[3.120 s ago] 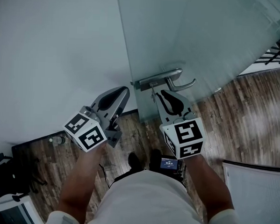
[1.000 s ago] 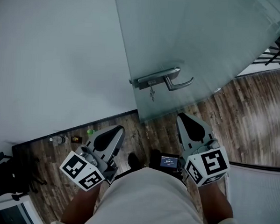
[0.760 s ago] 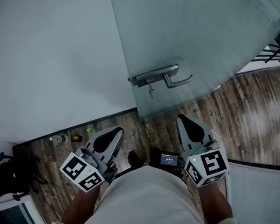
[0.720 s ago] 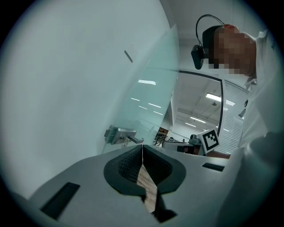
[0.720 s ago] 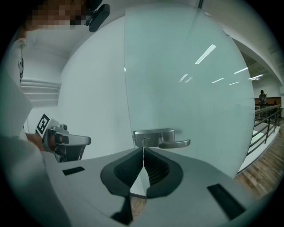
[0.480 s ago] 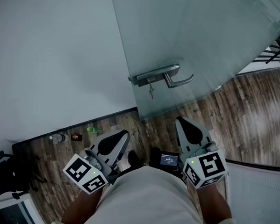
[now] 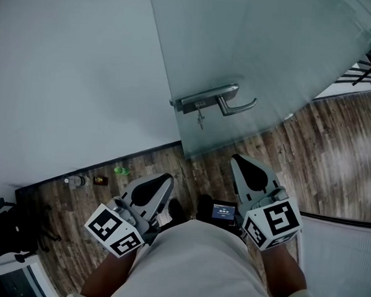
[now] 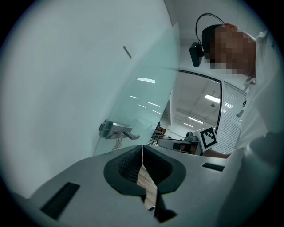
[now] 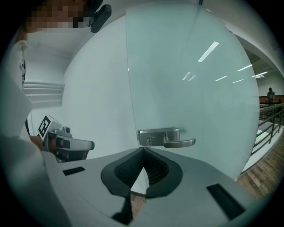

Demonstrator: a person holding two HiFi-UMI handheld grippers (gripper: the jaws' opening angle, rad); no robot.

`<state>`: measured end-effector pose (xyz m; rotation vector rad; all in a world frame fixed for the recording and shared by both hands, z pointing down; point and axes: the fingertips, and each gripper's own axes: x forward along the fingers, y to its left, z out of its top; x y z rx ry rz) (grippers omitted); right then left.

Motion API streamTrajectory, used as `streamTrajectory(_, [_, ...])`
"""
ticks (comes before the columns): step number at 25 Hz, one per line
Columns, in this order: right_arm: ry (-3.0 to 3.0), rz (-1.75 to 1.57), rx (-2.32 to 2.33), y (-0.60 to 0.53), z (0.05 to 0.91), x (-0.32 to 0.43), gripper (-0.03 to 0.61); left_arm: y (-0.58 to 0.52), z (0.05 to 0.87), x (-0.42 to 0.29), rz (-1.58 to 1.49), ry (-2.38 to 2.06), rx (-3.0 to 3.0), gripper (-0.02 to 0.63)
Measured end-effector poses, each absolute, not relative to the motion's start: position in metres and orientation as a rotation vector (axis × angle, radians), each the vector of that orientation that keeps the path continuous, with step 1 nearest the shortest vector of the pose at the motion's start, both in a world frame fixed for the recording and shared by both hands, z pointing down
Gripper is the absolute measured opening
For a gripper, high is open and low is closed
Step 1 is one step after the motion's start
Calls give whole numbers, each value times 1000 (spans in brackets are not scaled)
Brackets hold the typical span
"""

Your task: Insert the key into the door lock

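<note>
Both tongs have dropped back from the lock since three seconds ago and I see them low by the torso. The left tongs (image 7: 164, 178) are at 7 o'clock and the right tongs (image 7: 237, 159) at 5 o'clock, each pressed together with nothing between. The key (image 7: 200, 119) hangs at the lock (image 7: 199, 105) just above centre, well apart from both. The handle (image 7: 237, 106) is at its 3 o'clock. This hardware sits on a frosted glass door (image 7: 259, 49) filling 12 to 2 o'clock. A plain pale wall (image 7: 65, 76) takes 9 to 11. Dark wood floor (image 7: 334, 152) runs from 3 round to 8, with a bottle (image 7: 76, 182) by the skirting at 8.
</note>
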<state>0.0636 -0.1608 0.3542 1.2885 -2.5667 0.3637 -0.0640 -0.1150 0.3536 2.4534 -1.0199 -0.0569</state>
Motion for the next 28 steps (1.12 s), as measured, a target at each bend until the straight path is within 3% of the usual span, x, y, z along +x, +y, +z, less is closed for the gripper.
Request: streamTrajectory(28, [-2555, 324, 1269, -160, 351, 60, 11, -110, 354, -63, -52, -1011, 2451, 17])
